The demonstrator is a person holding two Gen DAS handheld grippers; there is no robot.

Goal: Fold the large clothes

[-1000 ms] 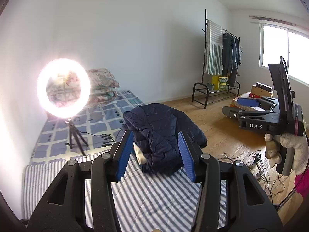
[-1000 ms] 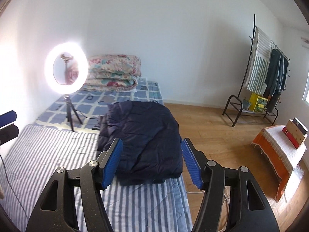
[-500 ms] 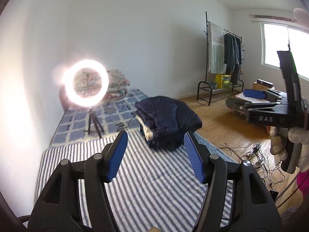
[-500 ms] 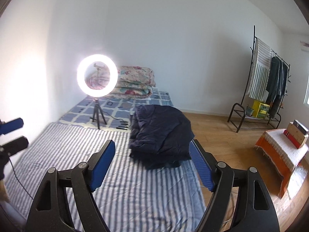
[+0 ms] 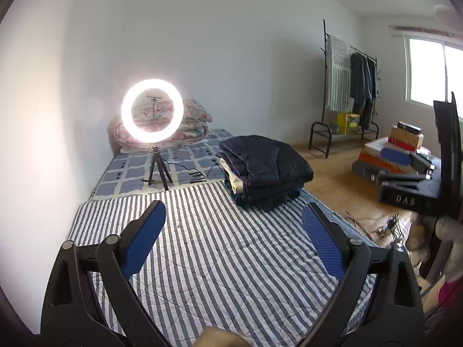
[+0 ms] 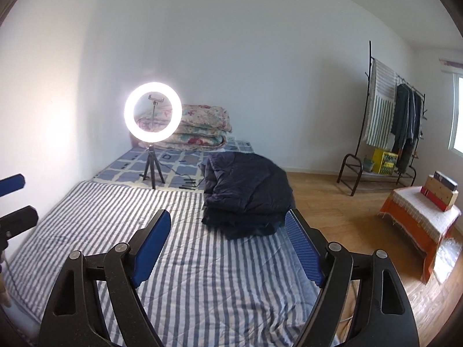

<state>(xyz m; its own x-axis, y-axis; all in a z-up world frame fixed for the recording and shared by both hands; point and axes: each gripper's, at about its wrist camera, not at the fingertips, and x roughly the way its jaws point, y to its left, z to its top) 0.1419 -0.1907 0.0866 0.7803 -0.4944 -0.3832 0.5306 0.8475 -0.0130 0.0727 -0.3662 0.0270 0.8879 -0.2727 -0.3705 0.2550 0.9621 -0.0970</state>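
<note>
A folded dark navy puffer jacket [image 5: 266,167] lies on top of a small stack of folded clothes at the far right of the striped bed cover [image 5: 220,260]. It also shows in the right wrist view [image 6: 249,193]. My left gripper [image 5: 233,237] is open and empty, well back from the stack above the striped cover. My right gripper [image 6: 225,243] is open and empty, also back from the jacket. The right gripper shows at the right edge of the left wrist view [image 5: 405,179]. The left gripper's blue fingertips [image 6: 11,183] show at the left edge of the right wrist view.
A lit ring light on a tripod [image 5: 152,110] stands on the checked sheet beyond the striped cover. Folded floral quilts [image 6: 199,127] lie against the wall. A clothes rack [image 6: 385,121] and an orange-draped bench with boxes [image 6: 422,217] stand on the wooden floor at right. Cables [image 5: 376,225] lie on the floor.
Both grippers have pulled back from the folded jacket, which now sits much farther away. Both sets of jaws have spread wider.
</note>
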